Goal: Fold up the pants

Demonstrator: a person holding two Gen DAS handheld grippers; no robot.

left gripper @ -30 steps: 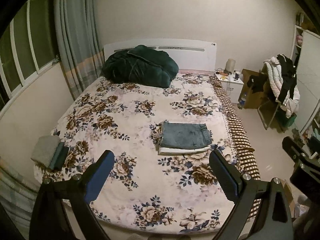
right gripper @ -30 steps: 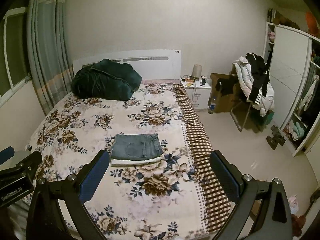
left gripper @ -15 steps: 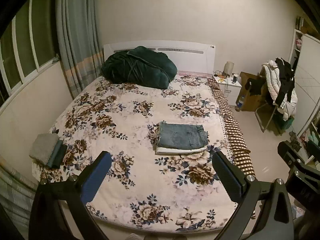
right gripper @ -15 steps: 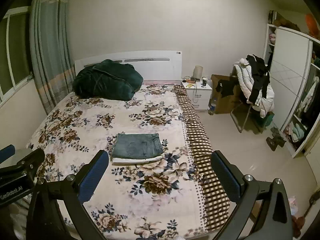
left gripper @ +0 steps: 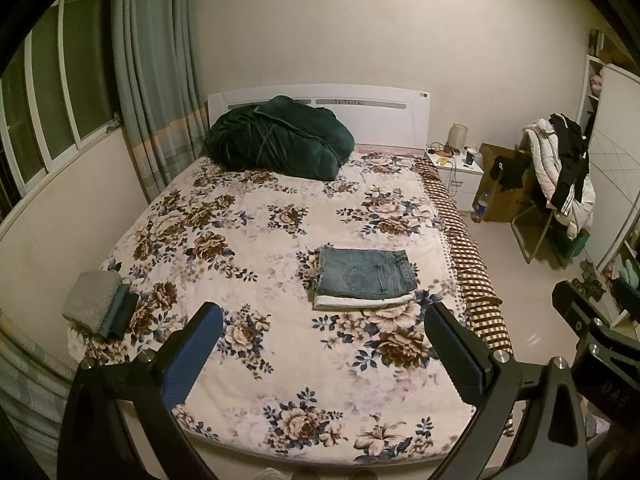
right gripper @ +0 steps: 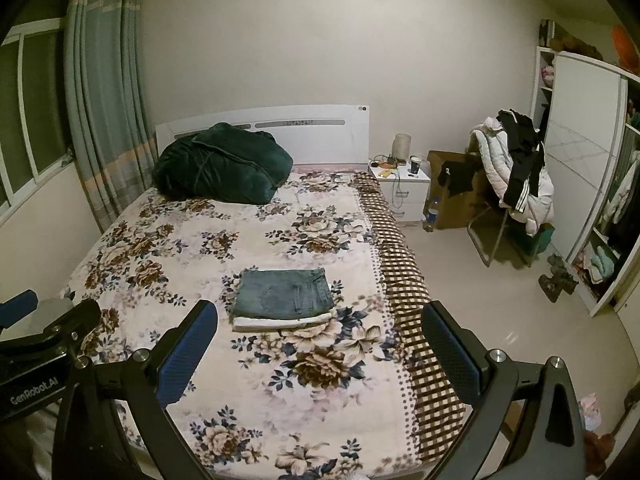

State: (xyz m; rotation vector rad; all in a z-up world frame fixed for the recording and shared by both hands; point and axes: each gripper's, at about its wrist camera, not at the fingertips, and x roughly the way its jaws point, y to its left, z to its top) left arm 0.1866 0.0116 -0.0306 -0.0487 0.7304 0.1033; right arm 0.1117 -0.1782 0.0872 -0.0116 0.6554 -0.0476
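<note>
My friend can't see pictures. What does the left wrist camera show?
Folded blue denim pants sit on a folded white cloth on a bed with a flowery cream bedspread. The open left tool hangs over the bed's foot, holding nothing. A dark green bundled blanket lies by the white headboard.

We see a bed with floral cover centre frame, white headboard against beige wall, curtains and window upper left, nightstand, wardrobe right, pale floor.
</note>
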